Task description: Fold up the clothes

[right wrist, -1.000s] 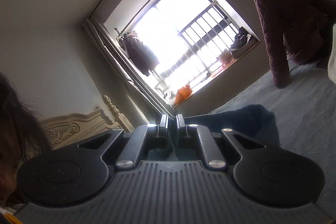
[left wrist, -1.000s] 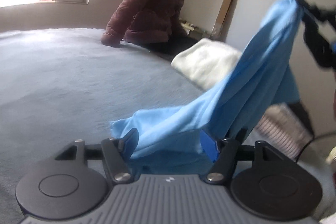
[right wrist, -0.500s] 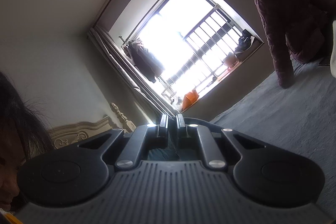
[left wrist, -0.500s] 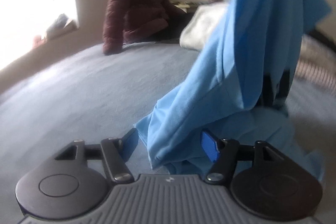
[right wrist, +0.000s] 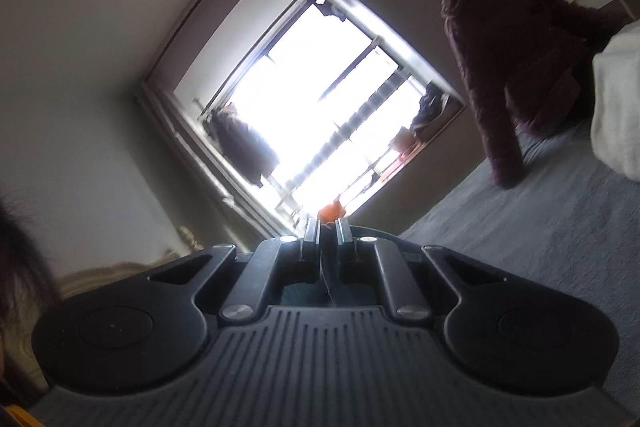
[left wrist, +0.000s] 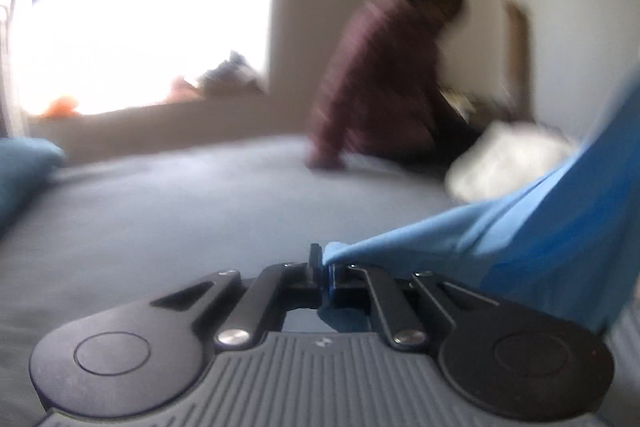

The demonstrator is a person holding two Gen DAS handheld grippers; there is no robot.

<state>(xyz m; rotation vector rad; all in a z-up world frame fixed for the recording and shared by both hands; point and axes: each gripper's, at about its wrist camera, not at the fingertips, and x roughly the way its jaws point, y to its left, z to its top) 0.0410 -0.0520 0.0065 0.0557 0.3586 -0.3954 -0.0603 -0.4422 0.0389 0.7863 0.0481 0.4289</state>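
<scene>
Step, as judged: lifting blue garment (left wrist: 540, 227) by two held points before laying flat to fold. Next move calls for spreading it taut over grey bed (left wrist: 160, 219). Left gripper (left wrist: 322, 267), lower centre, clamped on garment edge; cloth rises toward right edge. Right gripper (right wrist: 327, 239), lower centre, fingers nearly together, thin dark strip between, likely same garment.

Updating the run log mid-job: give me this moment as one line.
left gripper: shut on blue garment | right gripper: shut, thin fold between jaws | garment: lifted off grey bed, unfolded
</scene>
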